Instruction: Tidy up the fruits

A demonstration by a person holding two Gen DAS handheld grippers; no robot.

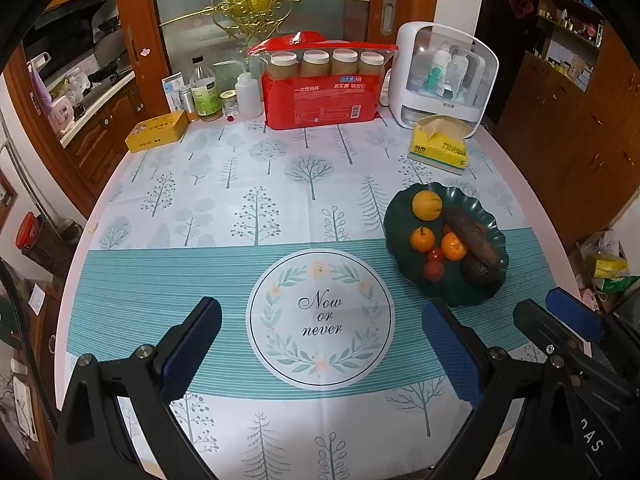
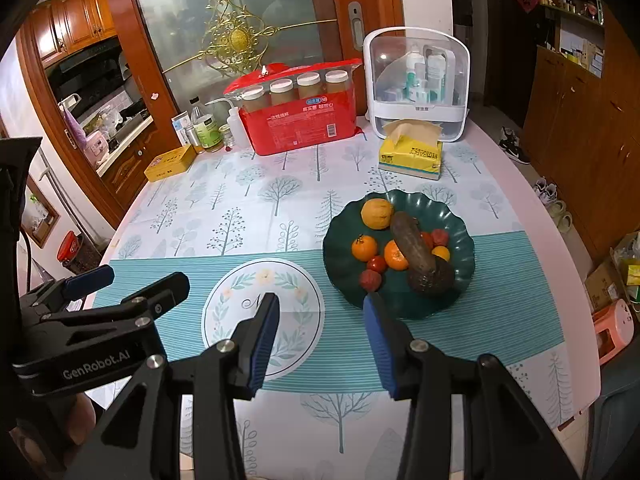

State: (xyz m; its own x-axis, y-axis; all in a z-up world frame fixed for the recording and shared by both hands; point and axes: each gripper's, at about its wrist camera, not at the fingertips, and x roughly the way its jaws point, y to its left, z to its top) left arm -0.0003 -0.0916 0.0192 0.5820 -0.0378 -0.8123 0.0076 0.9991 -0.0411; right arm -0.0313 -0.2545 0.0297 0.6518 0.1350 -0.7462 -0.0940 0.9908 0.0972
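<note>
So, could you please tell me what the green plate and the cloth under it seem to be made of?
The plate looks like moulded plastic, though glazed ceramic is possible: dark green, scalloped rim, with soft glossy highlights. The cloth looks like wipe-clean vinyl or coated fabric: printed trees and stripes, lying flat with faint fold creases and a slight sheen.

We are seeing a glass door [image 2: 240,40] at top centre, wooden cabinets [image 2: 580,120] at right, kitchen counter [image 1: 96,100] at left.
</note>
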